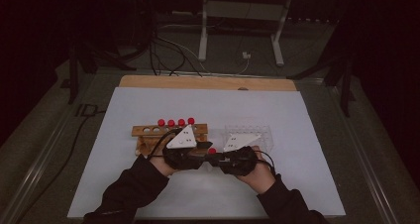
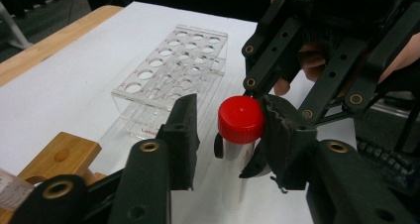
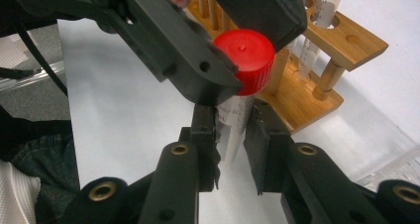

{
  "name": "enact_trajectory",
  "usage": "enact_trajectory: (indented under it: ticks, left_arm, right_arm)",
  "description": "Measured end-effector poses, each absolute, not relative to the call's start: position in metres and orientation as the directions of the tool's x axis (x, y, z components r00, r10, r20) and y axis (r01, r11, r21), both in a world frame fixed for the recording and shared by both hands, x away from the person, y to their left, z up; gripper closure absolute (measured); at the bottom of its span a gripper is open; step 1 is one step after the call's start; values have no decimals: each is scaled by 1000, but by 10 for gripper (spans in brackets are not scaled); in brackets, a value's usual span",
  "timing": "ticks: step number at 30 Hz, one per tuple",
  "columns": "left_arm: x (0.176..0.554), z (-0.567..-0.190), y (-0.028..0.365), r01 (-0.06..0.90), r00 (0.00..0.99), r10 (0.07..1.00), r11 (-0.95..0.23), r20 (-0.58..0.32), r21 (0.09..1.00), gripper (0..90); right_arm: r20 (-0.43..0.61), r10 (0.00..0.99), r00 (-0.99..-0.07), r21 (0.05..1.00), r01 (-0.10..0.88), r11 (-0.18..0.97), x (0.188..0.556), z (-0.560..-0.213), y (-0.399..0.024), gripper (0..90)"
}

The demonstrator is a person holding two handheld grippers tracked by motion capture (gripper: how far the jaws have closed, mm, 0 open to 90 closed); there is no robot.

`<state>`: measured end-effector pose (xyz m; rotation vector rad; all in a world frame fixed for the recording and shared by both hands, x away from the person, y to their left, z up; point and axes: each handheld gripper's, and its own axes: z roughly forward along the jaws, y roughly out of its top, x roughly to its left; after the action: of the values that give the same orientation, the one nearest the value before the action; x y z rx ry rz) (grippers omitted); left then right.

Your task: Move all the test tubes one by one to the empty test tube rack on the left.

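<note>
A clear test tube with a red cap [image 2: 241, 119] stands upright over the white mat between both grippers. My right gripper [image 3: 233, 135] is shut on the tube's clear body [image 3: 236, 116] just below the cap. My left gripper [image 2: 230, 127] comes from the opposite side with its jaws on either side of the red cap [image 3: 246, 53]. One of its pads touches the cap and the other stands a small gap off it. In the high view the two grippers meet at the capped tube [image 1: 212, 150], near the middle of the mat and in front of the racks.
A wooden rack [image 1: 148, 131] with several red-capped tubes stands just behind the left hand. A clear plastic rack [image 2: 168, 65], its holes bare, stands behind the right hand. Both rest on a white mat [image 1: 148, 194] over a wooden board.
</note>
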<state>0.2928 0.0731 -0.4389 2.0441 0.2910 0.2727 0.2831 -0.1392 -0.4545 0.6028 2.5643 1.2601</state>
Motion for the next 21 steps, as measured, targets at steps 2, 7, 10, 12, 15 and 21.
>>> enact_trajectory:
  ticks: [2,7,10,12,15,21]
  left_arm:
    - [293,-439,73,85,948,311,-461,70,883,674]
    - [292,-437,74,80,949,308,-456,72,887,717]
    - [292,-433,78,89,943,325,-462,75,882,718]
    - [293,-430,82,90,940,333,-459,77,884,718]
    - [293,-424,90,91,932,352,-456,85,885,719]
    - [291,-411,110,92,913,396,-442,102,892,719]
  right_arm:
    - [-14,453,-891,794,266,547,283,-455,-139,752]
    - [-22,452,-892,805,252,536,282,-455,-141,745]
    - [-22,458,-889,815,249,523,282,-453,-143,651]
    - [-27,460,-888,816,246,523,281,-452,-144,587]
    - [-23,468,-884,824,248,509,280,-451,-147,517]
    - [-14,474,-881,837,249,488,279,-449,-149,332]
